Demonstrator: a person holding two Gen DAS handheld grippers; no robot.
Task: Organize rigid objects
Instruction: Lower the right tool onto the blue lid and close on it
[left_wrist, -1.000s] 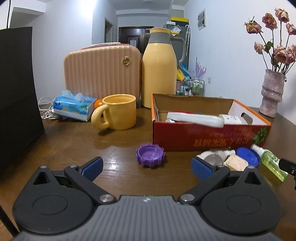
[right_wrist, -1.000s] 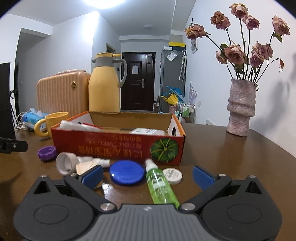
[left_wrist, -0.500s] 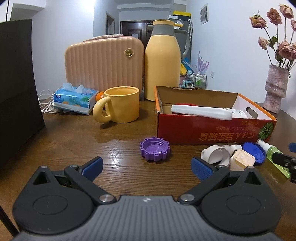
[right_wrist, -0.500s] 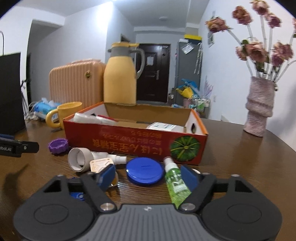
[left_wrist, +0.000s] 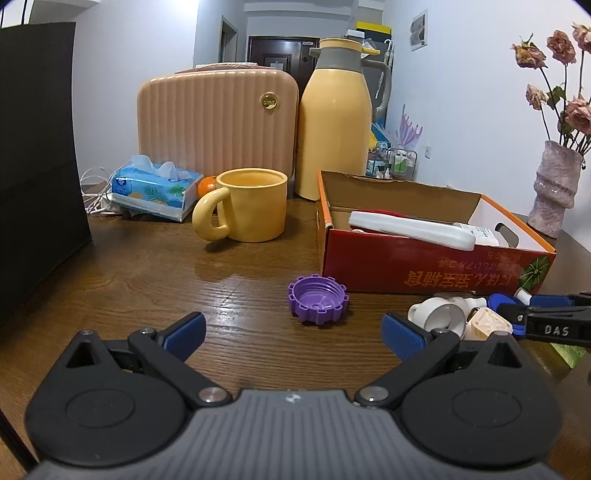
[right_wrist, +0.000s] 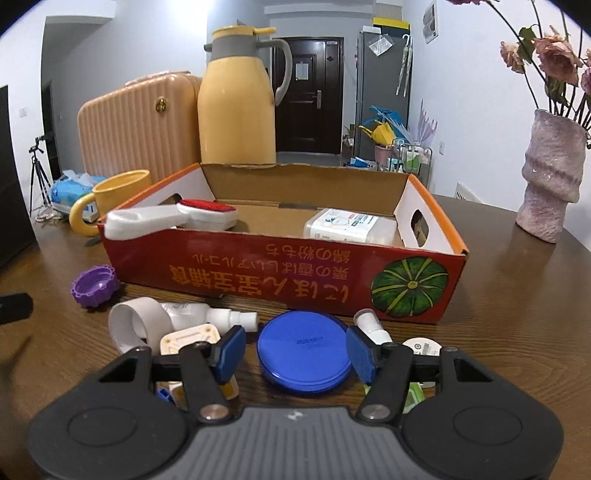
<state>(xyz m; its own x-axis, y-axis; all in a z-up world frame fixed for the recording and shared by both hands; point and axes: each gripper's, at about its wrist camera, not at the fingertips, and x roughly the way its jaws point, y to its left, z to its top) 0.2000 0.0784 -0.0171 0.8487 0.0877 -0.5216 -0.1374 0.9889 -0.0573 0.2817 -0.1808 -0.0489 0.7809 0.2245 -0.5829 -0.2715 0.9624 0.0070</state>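
A red cardboard box (right_wrist: 280, 273) (left_wrist: 436, 273) stands on the wooden table, holding a white brush with a red pad (right_wrist: 173, 219) and a white bottle (right_wrist: 343, 225). In front of it lie a blue round case (right_wrist: 303, 352), a white spray bottle (right_wrist: 207, 317), a white ring (right_wrist: 129, 326), a cream square piece (right_wrist: 190, 338), a green spray bottle (right_wrist: 371, 325) and a purple cap (left_wrist: 317, 300) (right_wrist: 94, 284). My right gripper (right_wrist: 295, 352) is open, its jaws on either side of the blue case. My left gripper (left_wrist: 291, 330) is open and empty, just short of the purple cap.
A yellow mug (left_wrist: 245, 210), tissue pack (left_wrist: 155, 188), orange (left_wrist: 206, 184), peach case (left_wrist: 218, 122) and yellow thermos (left_wrist: 334, 118) stand behind. A pink vase (right_wrist: 550, 177) with dried roses stands at the right. A black panel (left_wrist: 37, 162) is at the left.
My right gripper has narrowed and moved forward and down, so its jaws now flank the blue case. My left gripper has shifted a little left and closer to the purple cap.
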